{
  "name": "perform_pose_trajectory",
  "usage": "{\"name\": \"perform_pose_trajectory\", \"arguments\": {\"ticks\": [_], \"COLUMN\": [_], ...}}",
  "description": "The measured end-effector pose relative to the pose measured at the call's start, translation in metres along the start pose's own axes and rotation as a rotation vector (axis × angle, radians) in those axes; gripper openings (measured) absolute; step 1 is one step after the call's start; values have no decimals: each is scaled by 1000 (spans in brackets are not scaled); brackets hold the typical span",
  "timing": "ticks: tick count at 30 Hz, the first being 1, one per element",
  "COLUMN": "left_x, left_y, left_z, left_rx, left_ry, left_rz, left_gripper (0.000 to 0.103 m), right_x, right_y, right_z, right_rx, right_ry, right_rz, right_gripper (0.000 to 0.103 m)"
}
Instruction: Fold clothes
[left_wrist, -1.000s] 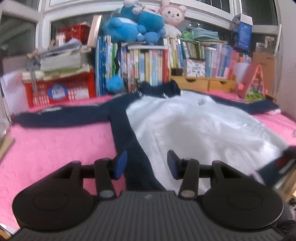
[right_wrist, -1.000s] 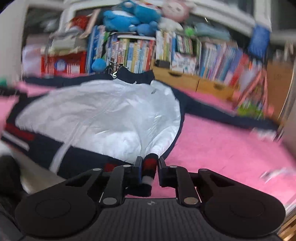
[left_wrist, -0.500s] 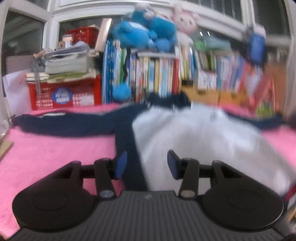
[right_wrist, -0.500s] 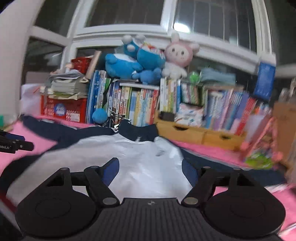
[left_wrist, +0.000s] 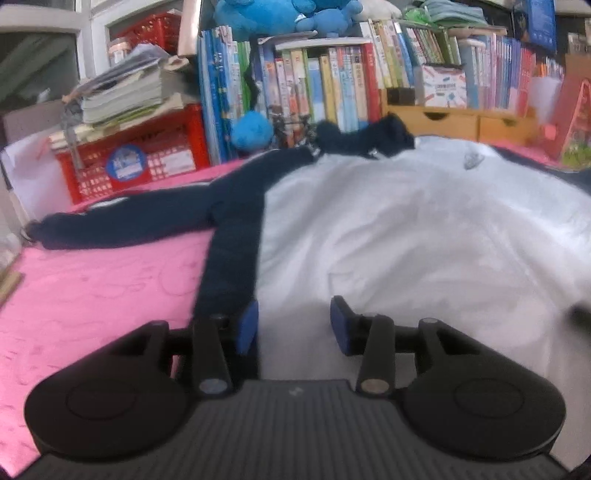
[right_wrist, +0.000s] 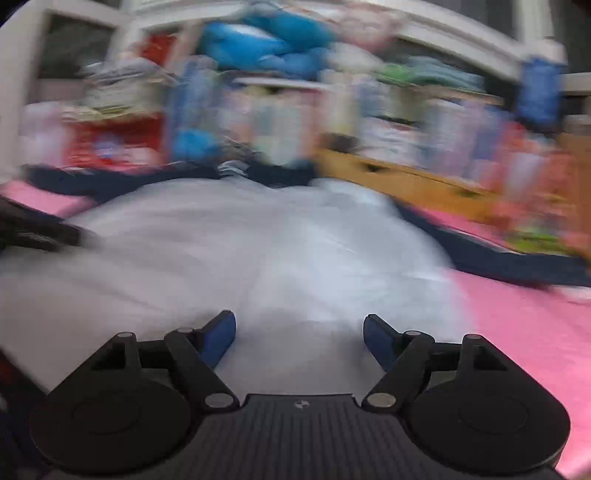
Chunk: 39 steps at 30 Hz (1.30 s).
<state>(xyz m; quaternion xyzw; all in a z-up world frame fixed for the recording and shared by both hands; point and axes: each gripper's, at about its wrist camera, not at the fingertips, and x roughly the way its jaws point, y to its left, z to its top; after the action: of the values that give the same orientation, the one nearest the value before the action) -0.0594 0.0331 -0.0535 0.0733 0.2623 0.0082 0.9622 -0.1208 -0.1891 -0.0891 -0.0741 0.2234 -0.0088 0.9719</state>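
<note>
pink bed cover (left_wrist: 92, 295) carries the jacket (left_wrist: 406, 229), white body flat in the middle, navy sleeves (left_wrist: 129, 221) stretched out to both sides, collar toward the book shelf (left_wrist: 332, 81). not folded up; a lower fold could be in, can't tell. left gripper (left_wrist: 293, 325) spread, empty, over the left side seam. right gripper (right_wrist: 299, 336) spread, empty, view blurred. for any fold, pinch at seam or cuff, lift low. free pink room left and right; shelf crowds the far edge.
</note>
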Motion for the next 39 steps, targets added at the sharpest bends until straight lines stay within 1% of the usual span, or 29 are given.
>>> {"name": "perform_pose_trajectory", "arguments": {"ticks": [1,3,5,6,9,11,12,13,16,18,20,22,23,26,27,29,30,31,32,33,34,35,36,37,39], "left_x": [-1,-1,-3,-4,-6,-1,1,5,24,33,38,42,43,42,42,41,42,42,43,43,43,43,43,43,42], "left_y": [2,11,27,36,45,31,22,13,-5,-12,-13,-14,-14,-13,-13,-12,-10,-8,-7,-6,-5,-4,-3,-2,-1], "left_z": [-2,1,5,9,32,43,48,50,46,44,41,39,38,36,36,35,35,35,35,35,35,35,34,34,34], "left_rx": [13,20,15,-13,-122,-119,-115,-98,-61,-45,-39,-33,-33,-33,-32,-37,-44,-52,-59,-65,-68,-70,-72,-72,-77], "left_ry": [2,15,30,38,17,-12,-27,-39,0,27,51,75,76,74,73,73,75,77,78,80,81,81,82,83,87], "left_rz": [8,57,112,129,47,-13,-44,-53,-59,-57,-46,-35,-35,-34,-34,-37,-42,-48,-54,-58,-61,-62,-64,-65,-70], "left_gripper": [45,45,43,42,43,43,43,43,43,43,43,44,44,45,45,45,45,45,45,45,45,45,45,45,45], "right_x": [0,-1,-1,-2,-3,6,15,25,64,99,139,181,199,226,231,235,237,239,242,244,243,240,231,218,192], "right_y": [-18,-52,-72,-82,-113,-126,-131,-134,-147,-149,-140,-125,-117,-106,-111,-135,-150,-165,-183,-206,-224,-241,-255,-272,-311], "right_z": [-1,-1,9,14,30,42,50,56,79,97,113,125,128,124,120,112,110,108,107,105,103,102,102,101,94], "right_rx": [32,95,155,185,275,324,348,367,431,457,432,386,342,191,145,108,120,132,152,196,245,287,315,364,511], "right_ry": [16,45,42,40,36,29,29,23,10,42,70,125,158,224,231,219,223,227,233,241,235,224,192,139,40], "right_rz": [-48,-131,-117,-110,-89,-49,-18,10,102,155,178,188,181,99,76,56,24,-9,-38,-54,-68,-93,-140,-157,-208], "right_gripper": [76,76,70,68,67,67,67,67,68,68,68,67,65,58,58,64,65,70,79,81,79,64,62,64,77]}}
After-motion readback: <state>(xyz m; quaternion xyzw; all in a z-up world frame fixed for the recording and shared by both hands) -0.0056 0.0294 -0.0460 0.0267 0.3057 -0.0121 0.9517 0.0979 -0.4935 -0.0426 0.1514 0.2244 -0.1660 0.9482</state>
